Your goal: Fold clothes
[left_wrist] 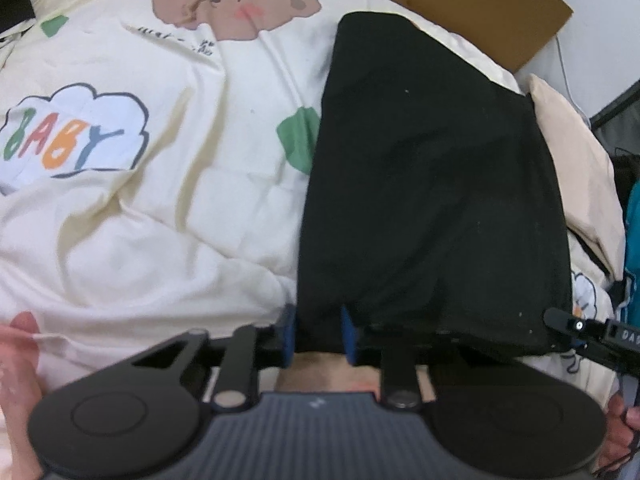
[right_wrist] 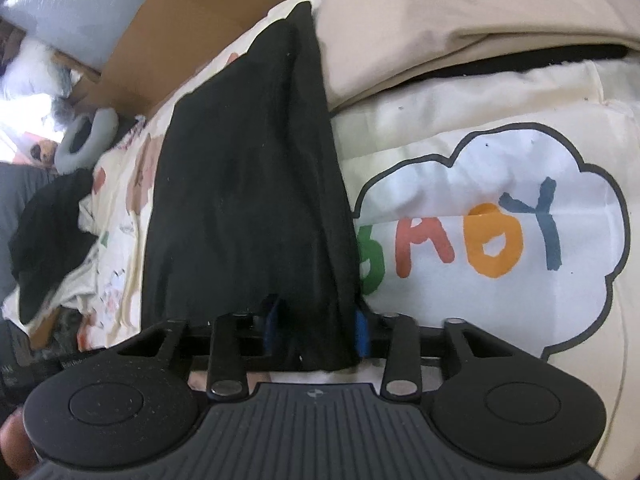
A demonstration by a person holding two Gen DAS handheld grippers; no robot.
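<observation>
Cloth filled both my claws: my left gripper (left_wrist: 318, 334) and right gripper (right_wrist: 316, 330) each pinched the near edge of the black garment (left_wrist: 432, 184). It lay stretched away across the cream quilt (left_wrist: 140, 220).

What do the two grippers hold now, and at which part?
Both hold the black garment at its near edge: the left gripper near its left corner, the right gripper at the right corner.

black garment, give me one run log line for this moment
stage: mid-fold | black garment: near edge held | left gripper: shut on it | right gripper: shut on it | surface: printed quilt
</observation>
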